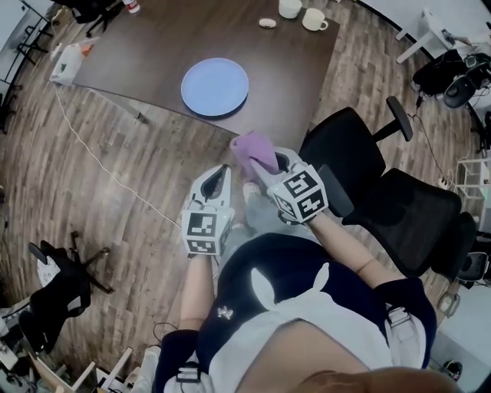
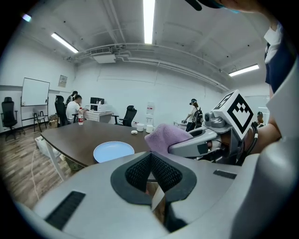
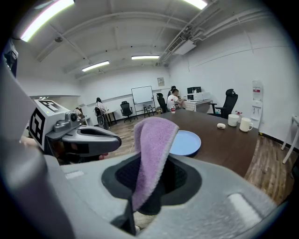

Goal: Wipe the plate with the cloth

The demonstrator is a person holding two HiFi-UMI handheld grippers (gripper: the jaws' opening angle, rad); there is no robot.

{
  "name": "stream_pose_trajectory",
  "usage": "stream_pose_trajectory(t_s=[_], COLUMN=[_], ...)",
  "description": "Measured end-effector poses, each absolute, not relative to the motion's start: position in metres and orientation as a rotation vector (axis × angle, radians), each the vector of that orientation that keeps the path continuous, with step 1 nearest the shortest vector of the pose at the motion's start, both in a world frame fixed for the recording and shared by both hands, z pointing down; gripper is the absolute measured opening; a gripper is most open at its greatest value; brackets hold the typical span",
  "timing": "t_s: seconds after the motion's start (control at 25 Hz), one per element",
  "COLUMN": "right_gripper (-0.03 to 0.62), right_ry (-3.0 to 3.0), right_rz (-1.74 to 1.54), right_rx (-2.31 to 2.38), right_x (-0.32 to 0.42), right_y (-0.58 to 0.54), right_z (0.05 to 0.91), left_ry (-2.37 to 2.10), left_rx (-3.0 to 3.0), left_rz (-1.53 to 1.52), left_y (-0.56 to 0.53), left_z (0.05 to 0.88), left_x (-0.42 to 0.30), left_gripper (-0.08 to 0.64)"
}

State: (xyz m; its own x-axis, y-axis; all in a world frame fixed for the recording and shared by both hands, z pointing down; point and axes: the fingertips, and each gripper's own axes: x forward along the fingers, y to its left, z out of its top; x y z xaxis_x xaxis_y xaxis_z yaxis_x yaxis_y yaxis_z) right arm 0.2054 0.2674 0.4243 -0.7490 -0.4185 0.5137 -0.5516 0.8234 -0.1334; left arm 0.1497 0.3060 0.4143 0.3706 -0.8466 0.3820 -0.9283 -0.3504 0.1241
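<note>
A light blue plate [image 1: 215, 87] lies near the front edge of the dark brown table [image 1: 146, 46], ahead of both grippers. My right gripper [image 1: 261, 161] is shut on a purple cloth [image 1: 252, 149], which sticks up out of its jaws over the floor, short of the table. The right gripper view has the cloth [image 3: 152, 154] draped between the jaws with the plate [image 3: 187, 143] beyond. My left gripper [image 1: 225, 173] hangs beside it at the left, jaws together and empty. Its view shows the plate [image 2: 113, 151], the cloth [image 2: 168, 136] and the right gripper [image 2: 196, 142].
Two white cups [image 1: 313, 19] and a small white object [image 1: 267, 23] stand at the table's far side. A black office chair [image 1: 360, 153] is close on my right. A white bag [image 1: 69, 61] sits at the table's left corner, and a cable [image 1: 100, 161] crosses the wood floor.
</note>
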Motion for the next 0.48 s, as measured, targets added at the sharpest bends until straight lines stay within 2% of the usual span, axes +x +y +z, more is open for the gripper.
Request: stream_pose_trajectory(t_s=[0.48], right_gripper=[0.101], right_ry=[-2.556], right_rz=[0.404], right_rx=[0.614], right_x=[0.188], right_y=[0.183], right_z=[0.436], left_ry=[-1.640], left_rx=[2.240], left_rz=[0.391], left_y=[0.223], left_z=[0.422], left_x=[0.133], left_gripper=[0.005])
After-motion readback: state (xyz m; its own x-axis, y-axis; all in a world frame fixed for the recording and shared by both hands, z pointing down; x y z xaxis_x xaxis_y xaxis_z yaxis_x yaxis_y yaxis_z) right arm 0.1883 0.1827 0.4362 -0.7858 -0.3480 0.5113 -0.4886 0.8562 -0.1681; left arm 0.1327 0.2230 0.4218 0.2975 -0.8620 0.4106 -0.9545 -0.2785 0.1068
